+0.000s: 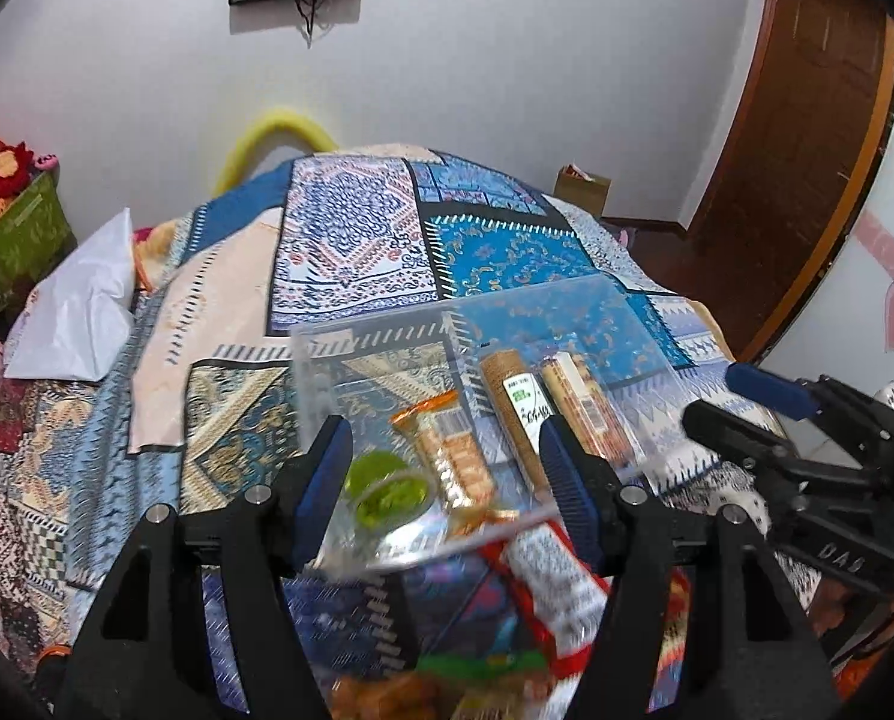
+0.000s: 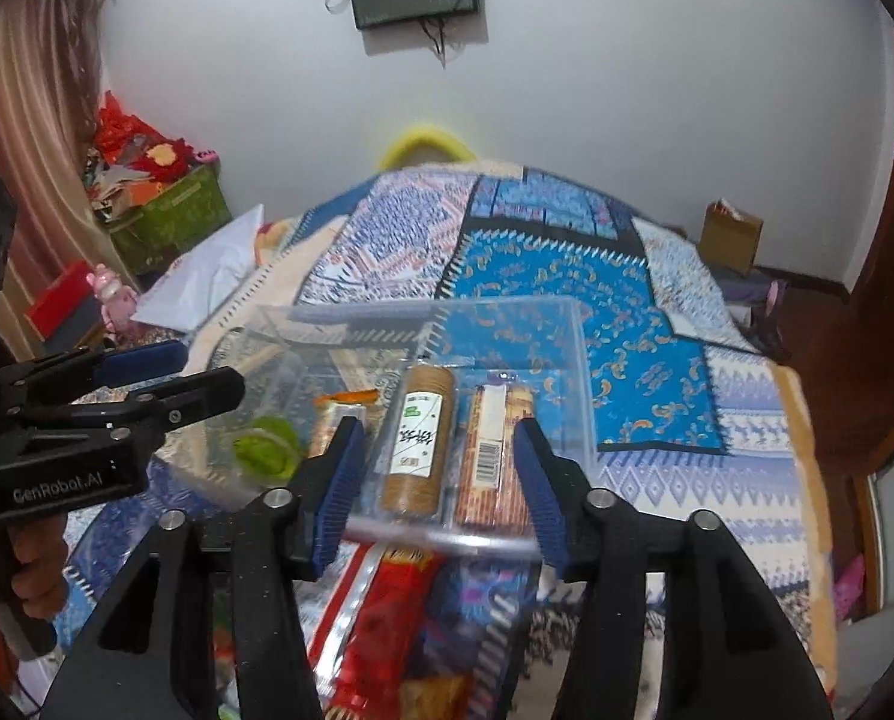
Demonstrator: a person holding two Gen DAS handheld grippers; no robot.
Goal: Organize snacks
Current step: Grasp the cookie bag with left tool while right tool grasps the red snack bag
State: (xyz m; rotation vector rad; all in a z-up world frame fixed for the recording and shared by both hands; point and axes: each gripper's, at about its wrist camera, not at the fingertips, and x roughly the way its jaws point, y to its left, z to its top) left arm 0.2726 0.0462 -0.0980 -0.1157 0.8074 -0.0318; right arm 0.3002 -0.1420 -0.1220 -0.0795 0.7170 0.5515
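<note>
We saw both claws spread, gripping nothing: left claw, right claw. The clear bin sat near the bed's front edge, holding a brown biscuit roll, wafer pack, orange-wrapped bar and green cup (blurry). A red packet lay just outside.

A bed covered by a blue patchwork-patterned spread carries a clear plastic bin near its front. A white plastic bag lies at the bed's left side, and a red snack packet lies just before the bin.
</note>
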